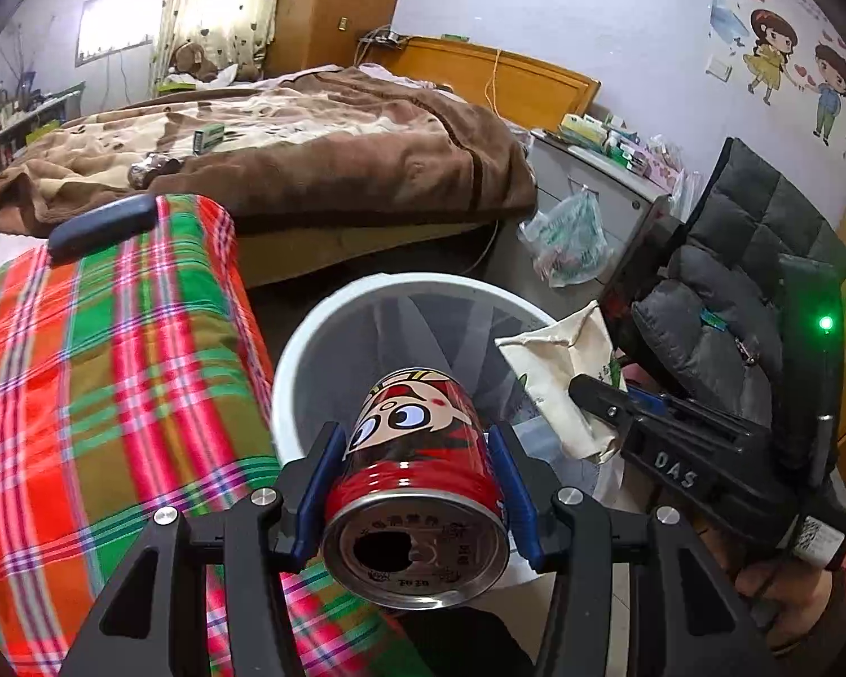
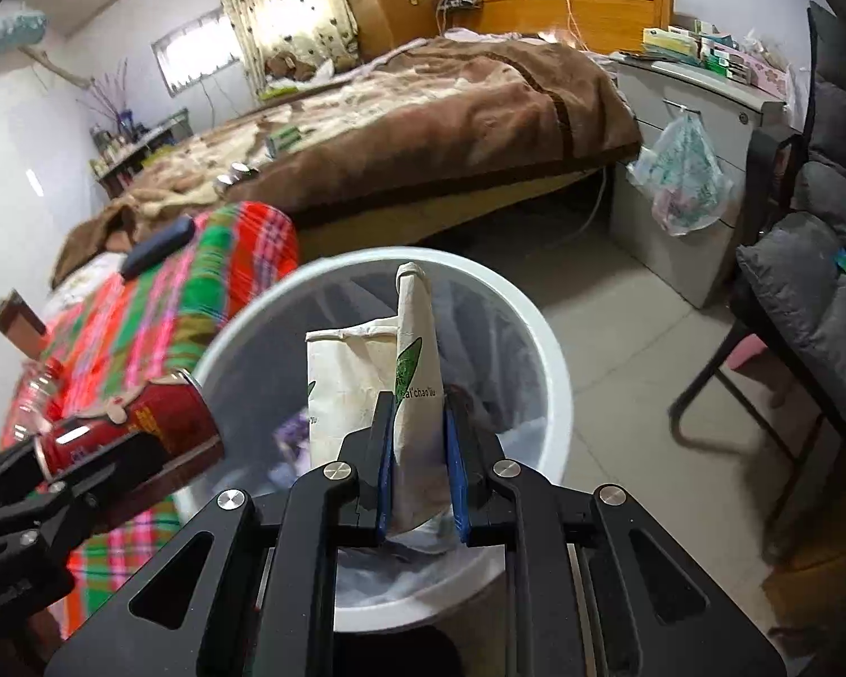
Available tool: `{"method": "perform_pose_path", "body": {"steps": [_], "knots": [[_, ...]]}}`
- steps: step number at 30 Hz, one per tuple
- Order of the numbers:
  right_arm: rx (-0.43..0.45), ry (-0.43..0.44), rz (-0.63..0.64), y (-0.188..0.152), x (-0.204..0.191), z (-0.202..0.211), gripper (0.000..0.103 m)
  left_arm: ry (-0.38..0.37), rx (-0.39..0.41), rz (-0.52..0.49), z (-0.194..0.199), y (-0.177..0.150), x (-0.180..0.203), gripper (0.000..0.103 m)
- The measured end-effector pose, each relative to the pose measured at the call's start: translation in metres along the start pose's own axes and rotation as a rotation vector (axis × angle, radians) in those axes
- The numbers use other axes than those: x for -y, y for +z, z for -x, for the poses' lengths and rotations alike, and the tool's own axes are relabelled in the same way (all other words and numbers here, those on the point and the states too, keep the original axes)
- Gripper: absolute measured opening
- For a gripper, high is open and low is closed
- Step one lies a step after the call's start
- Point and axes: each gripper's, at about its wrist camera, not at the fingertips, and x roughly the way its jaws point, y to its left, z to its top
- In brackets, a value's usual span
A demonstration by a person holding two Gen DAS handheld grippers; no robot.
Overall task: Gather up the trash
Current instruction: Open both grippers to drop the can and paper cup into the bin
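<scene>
My left gripper point(image 1: 417, 445) is shut on a red drink can point(image 1: 417, 474) with a cartoon face, its opened top facing the camera, held over the near rim of a white trash bin point(image 1: 333, 316). My right gripper point(image 2: 420, 440) is shut on a crumpled white paper bag point(image 2: 366, 372) with green print, held above the bin's point(image 2: 547, 338) mouth. In the right wrist view the can point(image 2: 158, 417) and left gripper point(image 2: 84, 474) come in from the left. From the left wrist view the right gripper point(image 1: 598, 395) and its bag point(image 1: 564, 361) sit at the bin's right rim.
A plaid red-green blanket point(image 1: 113, 350) with a dark remote point(image 1: 104, 223) lies left of the bin. A bed with a brown blanket point(image 1: 321, 141) is behind. A grey cabinet point(image 2: 699, 180) with a hanging plastic bag point(image 2: 685, 169) and a cushioned chair point(image 2: 806, 282) stand to the right.
</scene>
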Motion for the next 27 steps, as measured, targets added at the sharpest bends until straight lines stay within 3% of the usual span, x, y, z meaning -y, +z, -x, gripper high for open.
{"method": "perform_pose_path", "body": {"steps": [7,9,11,27], "knots": [[-0.040,0.000,0.020,-0.004,0.002,-0.005,0.024,-0.002,0.000,0.018,-0.004,-0.001,-0.006,0.058],[-0.038,-0.004,0.019,-0.004,0.001,-0.004,0.044,-0.005,0.009,0.020,0.000,-0.001,-0.008,0.062],[-0.031,0.008,0.020,-0.004,0.001,-0.002,0.050,-0.008,0.019,0.024,0.004,-0.001,-0.010,0.062],[0.016,0.062,0.037,-0.004,-0.024,0.017,0.050,0.055,0.093,0.062,0.055,-0.013,-0.036,0.063]]}}
